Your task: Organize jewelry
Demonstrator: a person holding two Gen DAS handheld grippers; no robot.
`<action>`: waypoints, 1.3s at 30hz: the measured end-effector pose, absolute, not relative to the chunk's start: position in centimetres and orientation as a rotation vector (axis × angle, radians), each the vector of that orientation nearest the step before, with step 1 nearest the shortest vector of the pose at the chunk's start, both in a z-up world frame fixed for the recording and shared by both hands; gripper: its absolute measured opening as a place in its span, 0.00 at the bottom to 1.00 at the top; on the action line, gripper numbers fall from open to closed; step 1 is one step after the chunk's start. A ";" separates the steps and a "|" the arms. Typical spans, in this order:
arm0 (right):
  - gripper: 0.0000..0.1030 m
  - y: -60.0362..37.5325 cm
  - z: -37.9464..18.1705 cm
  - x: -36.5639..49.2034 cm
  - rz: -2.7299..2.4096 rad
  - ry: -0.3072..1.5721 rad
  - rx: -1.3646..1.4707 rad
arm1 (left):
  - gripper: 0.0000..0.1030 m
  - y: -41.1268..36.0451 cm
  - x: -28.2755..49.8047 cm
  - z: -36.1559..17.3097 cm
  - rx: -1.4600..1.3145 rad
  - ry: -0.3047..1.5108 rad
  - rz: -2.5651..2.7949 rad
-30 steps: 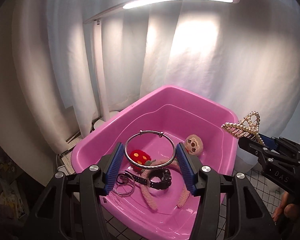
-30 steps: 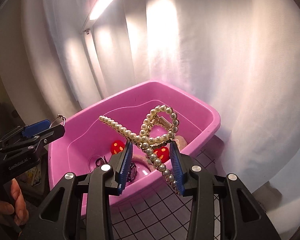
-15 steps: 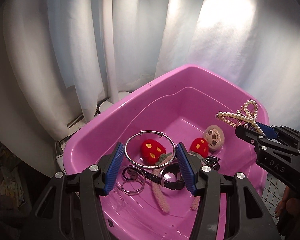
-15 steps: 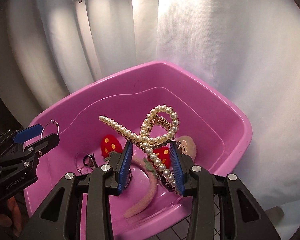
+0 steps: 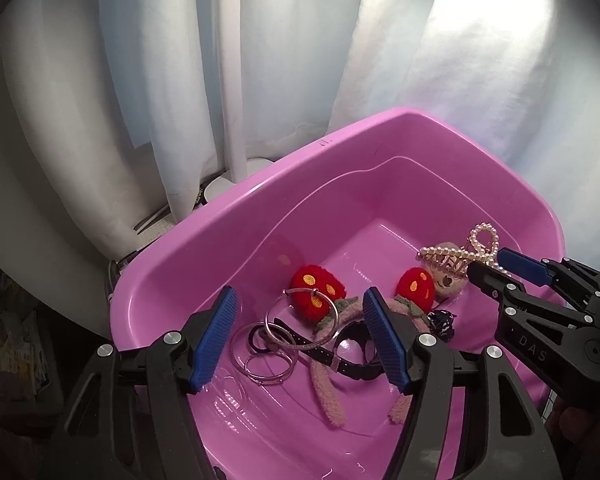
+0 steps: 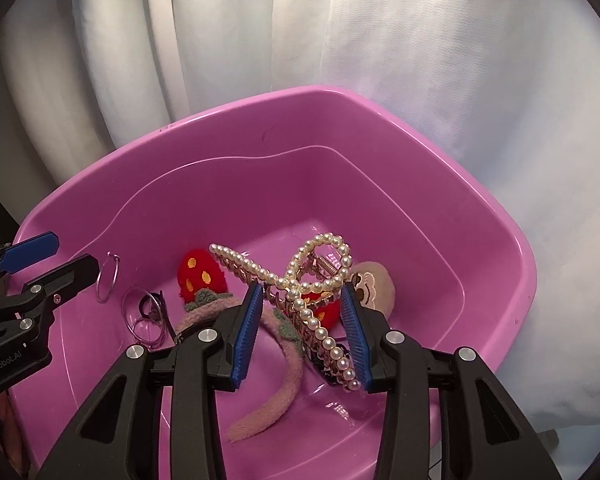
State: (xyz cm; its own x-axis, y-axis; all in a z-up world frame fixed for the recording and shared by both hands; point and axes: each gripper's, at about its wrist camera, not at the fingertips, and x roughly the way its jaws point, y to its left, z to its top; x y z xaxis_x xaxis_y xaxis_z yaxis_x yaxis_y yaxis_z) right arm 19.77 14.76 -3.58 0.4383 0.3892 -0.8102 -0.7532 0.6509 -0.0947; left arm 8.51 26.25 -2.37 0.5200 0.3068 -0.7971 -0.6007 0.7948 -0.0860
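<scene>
A pink plastic tub [image 5: 380,120] fills both views. My left gripper [image 5: 300,296] hangs over its left half, jaws opening. A silver bangle [image 5: 267,318] tilts loose between the blue pads and touches neither. The right wrist view shows the same bangle [image 6: 117,272] edge-on, just off the left gripper [image 6: 70,256]. My right gripper [image 6: 300,292] is over the tub's middle, jaws opening. A pearl hair claw [image 6: 256,269] still sits between its pads and rests against both. From the left wrist view the claw [image 5: 456,258] sticks out of the right gripper [image 5: 496,264].
In the tub lie a plush headband with red strawberries [image 5: 316,292], a beige bear face [image 5: 446,276], a black strap [image 5: 352,364] and thin clear rings [image 5: 264,360]. White curtains and a white lamp post [image 5: 232,80] stand behind. A hand [image 5: 572,436] shows at the lower right.
Both grippers sank and tipped down over the tub. The left jaws spread and the bangle dropped free, tilting. The pearl claw slid a little lower between the right pads.
</scene>
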 end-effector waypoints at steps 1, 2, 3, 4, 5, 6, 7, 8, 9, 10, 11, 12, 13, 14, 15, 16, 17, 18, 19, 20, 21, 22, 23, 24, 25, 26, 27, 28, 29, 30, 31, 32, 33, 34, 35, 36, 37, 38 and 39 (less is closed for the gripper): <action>0.52 14.7 -3.4 19.7 0.739 0.833 -0.485 | 0.77 26.3 8.4 -2.3 -0.379 0.868 0.558; 0.54 14.5 -3.2 19.7 0.735 0.823 -0.483 | 0.79 26.3 8.4 -2.3 -0.383 0.873 0.559; 0.55 14.5 -3.1 19.7 0.738 0.819 -0.482 | 0.80 26.4 8.3 -2.2 -0.387 0.877 0.559; 0.55 14.5 -3.0 19.7 0.741 0.821 -0.486 | 0.81 26.5 8.3 -2.3 -0.392 0.882 0.561; 0.55 14.6 -3.0 19.6 0.743 0.823 -0.492 | 0.82 26.6 8.2 -2.3 -0.397 0.890 0.565; 0.55 14.5 -3.0 19.6 0.743 0.824 -0.494 | 0.83 26.7 8.2 -2.3 -0.405 0.897 0.566; 0.55 14.5 -3.0 19.6 0.745 0.826 -0.492 | 0.84 26.8 8.1 -2.4 -0.412 0.901 0.566; 0.55 14.5 -3.1 19.6 0.748 0.830 -0.487 | 0.84 26.8 8.0 -2.4 -0.415 0.905 0.568; 0.55 14.5 -3.0 19.6 0.749 0.832 -0.485 | 0.86 26.9 8.0 -2.4 -0.415 0.910 0.573; 0.55 14.5 -3.1 19.5 0.749 0.832 -0.485 | 0.86 26.9 7.9 -2.4 -0.415 0.913 0.575; 0.55 14.4 -3.1 19.5 0.751 0.832 -0.485 | 0.86 26.9 7.9 -2.4 -0.415 0.915 0.575; 0.55 14.4 -3.1 19.4 0.752 0.831 -0.486 | 0.87 26.8 7.9 -2.4 -0.414 0.917 0.577; 0.55 14.3 -3.0 19.4 0.752 0.830 -0.488 | 0.87 26.8 7.9 -2.4 -0.412 0.918 0.578; 0.55 14.3 -3.0 19.3 0.752 0.829 -0.487 | 0.87 26.8 7.9 -2.3 -0.410 0.919 0.579; 0.55 14.3 -3.0 19.3 0.752 0.828 -0.484 | 0.87 26.7 7.9 -2.3 -0.408 0.921 0.580; 0.55 14.1 -2.9 19.2 0.754 0.827 -0.481 | 0.88 26.7 7.9 -2.3 -0.407 0.923 0.580; 0.55 14.1 -2.8 19.2 0.755 0.826 -0.478 | 0.88 26.7 7.9 -2.3 -0.404 0.924 0.581; 0.55 14.0 -2.8 19.1 0.756 0.824 -0.478 | 0.88 26.7 7.9 -2.3 -0.401 0.924 0.583; 0.55 13.9 -2.7 19.1 0.757 0.822 -0.478 | 0.88 26.6 7.9 -2.3 -0.399 0.923 0.585; 0.55 13.8 -2.7 19.1 0.757 0.821 -0.477 | 0.88 26.6 7.9 -2.2 -0.397 0.922 0.587; 0.55 13.8 -2.7 19.0 0.757 0.821 -0.475 | 0.88 26.6 7.9 -2.3 -0.396 0.921 0.591; 0.55 13.7 -2.8 19.0 0.757 0.822 -0.473 | 0.88 26.6 7.9 -2.2 -0.394 0.920 0.592; 0.55 13.6 -2.8 19.0 0.758 0.822 -0.470 | 0.89 26.6 7.8 -2.2 -0.392 0.920 0.593; 0.55 13.5 -2.9 18.9 0.759 0.822 -0.469 | 0.89 26.5 7.8 -2.1 -0.389 0.919 0.598; 0.55 13.5 -2.9 18.8 0.759 0.821 -0.470 | 0.89 26.5 7.8 -2.1 -0.383 0.919 0.601; 0.55 13.4 -2.9 18.8 0.759 0.820 -0.471 | 0.89 26.5 7.8 -2.0 -0.374 0.919 0.605; 0.55 13.4 -3.0 18.7 0.759 0.820 -0.471 | 0.89 26.3 7.8 -2.0 -0.361 0.920 0.611; 0.55 13.4 -2.9 18.7 0.759 0.821 -0.471 | 0.89 26.3 7.8 -2.0 -0.349 0.922 0.615; 0.55 13.3 -3.0 18.6 0.758 0.821 -0.472 | 0.89 26.2 7.8 -2.0 -0.341 0.925 0.620; 0.55 13.3 -3.0 18.5 0.758 0.820 -0.472 | 0.89 26.2 7.8 -1.9 -0.339 0.924 0.622; 0.55 13.2 -3.1 18.4 0.758 0.820 -0.472 | 0.89 26.2 7.7 -1.9 -0.340 0.922 0.622; 0.55 13.2 -3.1 18.3 0.758 0.820 -0.471 | 0.89 26.2 7.7 -1.8 -0.342 0.920 0.621; 0.55 13.2 -3.1 18.3 0.758 0.820 -0.471 | 0.89 26.2 7.7 -1.8 -0.342 0.920 0.623; 0.55 13.1 -3.1 18.3 0.758 0.820 -0.471 | 0.89 26.2 7.7 -1.8 -0.343 0.920 0.621; 0.55 13.1 -3.1 18.2 0.757 0.818 -0.471 | 0.89 26.2 7.7 -1.8 -0.343 0.921 0.619; 0.55 13.1 -3.1 18.2 0.757 0.816 -0.471 | 0.89 26.2 7.7 -1.8 -0.343 0.921 0.620; 0.55 13.0 -3.1 18.1 0.756 0.816 -0.470 | 0.89 26.2 7.7 -1.8 -0.343 0.920 0.622; 0.55 13.0 -3.1 18.1 0.756 0.816 -0.468 | 0.89 26.2 7.6 -1.7 -0.344 0.918 0.623; 0.55 12.9 -3.1 18.1 0.755 0.815 -0.466 | 0.89 26.3 7.6 -1.7 -0.347 0.916 0.625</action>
State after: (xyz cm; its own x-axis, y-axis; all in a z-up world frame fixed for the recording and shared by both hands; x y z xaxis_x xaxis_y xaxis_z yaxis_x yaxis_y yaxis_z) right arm 18.05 12.94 -3.12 0.4540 0.4168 -0.7875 -0.7532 0.6518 -0.0893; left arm 7.61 26.26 -1.75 0.4515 0.3515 -0.8202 -0.6351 0.7722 -0.0187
